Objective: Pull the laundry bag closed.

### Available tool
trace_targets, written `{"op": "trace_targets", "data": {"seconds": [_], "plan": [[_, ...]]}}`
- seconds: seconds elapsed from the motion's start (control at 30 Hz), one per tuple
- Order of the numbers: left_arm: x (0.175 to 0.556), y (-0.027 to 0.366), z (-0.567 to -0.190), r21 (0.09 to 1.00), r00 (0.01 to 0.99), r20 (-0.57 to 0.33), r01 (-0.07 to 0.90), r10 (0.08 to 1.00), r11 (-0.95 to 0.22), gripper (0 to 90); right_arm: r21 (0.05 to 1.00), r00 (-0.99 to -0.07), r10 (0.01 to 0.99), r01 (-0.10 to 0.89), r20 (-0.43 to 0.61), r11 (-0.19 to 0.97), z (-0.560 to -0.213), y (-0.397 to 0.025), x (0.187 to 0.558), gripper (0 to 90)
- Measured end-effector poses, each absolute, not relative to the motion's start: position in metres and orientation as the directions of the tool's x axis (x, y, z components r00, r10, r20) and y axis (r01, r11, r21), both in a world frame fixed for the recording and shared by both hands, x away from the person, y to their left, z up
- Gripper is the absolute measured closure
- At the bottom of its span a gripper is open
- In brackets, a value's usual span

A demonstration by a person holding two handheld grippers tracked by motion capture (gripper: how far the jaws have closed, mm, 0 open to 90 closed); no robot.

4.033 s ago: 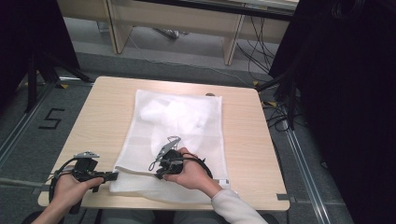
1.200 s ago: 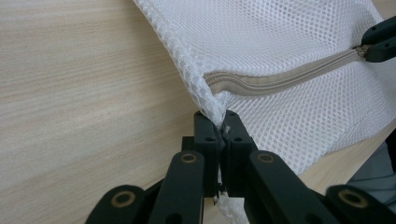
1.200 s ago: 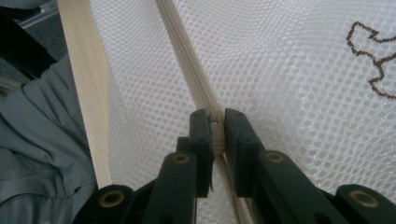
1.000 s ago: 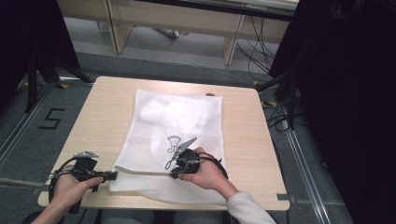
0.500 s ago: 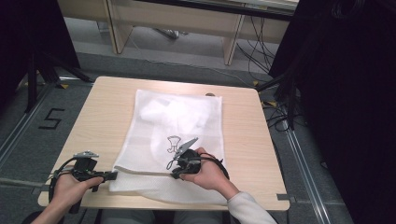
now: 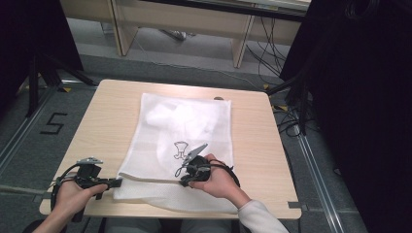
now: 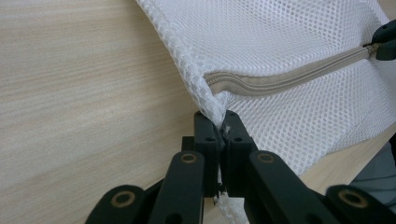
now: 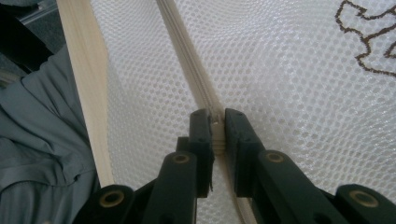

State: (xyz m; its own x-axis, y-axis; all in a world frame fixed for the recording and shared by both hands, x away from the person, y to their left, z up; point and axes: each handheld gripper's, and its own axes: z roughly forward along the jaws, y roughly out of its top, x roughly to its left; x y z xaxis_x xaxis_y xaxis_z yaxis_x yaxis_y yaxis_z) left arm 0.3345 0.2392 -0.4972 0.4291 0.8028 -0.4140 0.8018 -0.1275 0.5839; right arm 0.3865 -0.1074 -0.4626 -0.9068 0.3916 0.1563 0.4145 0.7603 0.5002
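Note:
A white mesh bag [image 6: 187, 121] lies flat on the wooden table [image 6: 107, 121], with a beige zipper [image 7: 289, 79] along its near fold. My left gripper [image 6: 116, 182] [image 7: 220, 122] is shut on the bag's near left corner. My right gripper [image 6: 182, 174] [image 8: 215, 122] is shut on the zipper pull [image 8: 215, 125] near the middle of the near edge and points left along the zipper [image 8: 187, 56]. The stretch of zipper between the two grippers looks closed. In the left gripper view the right gripper [image 7: 385, 39] shows far off on the zipper.
A dark printed figure [image 6: 180, 148] marks the bag just beyond my right hand. The table's near edge [image 8: 88, 93] runs close beside the zipper, with grey clothing past it. Bare wood lies left and right of the bag. Cables [image 6: 291, 116] trail on the floor at the right.
Since four seconds ago my right gripper has slid to the right along the zipper. Over the last second it has held still. The left gripper has not moved.

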Motion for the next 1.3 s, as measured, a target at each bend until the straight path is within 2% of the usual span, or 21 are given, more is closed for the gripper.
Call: {"op": "trace_targets", "data": {"seconds": [0.17,0.3,1.3], "plan": [[0.335,0.239,-0.497,0.583,0.430,-0.412,0.802,0.804,-0.130,86.3,0.511,-0.918,0.368,0.389,0.146,0.767,-0.462,-0.108,0.388,82.6],[0.335,0.239,-0.497,0.584,0.428,-0.414,0.802,0.803,-0.127,86.3,0.497,-0.906,0.393,0.416,0.156,0.762,-0.462,-0.110,0.386,82.6],[0.335,0.241,-0.497,0.580,0.443,-0.397,0.800,0.804,-0.154,86.3,0.502,-0.910,0.392,0.406,0.139,0.764,-0.462,-0.124,0.384,82.6]]}}
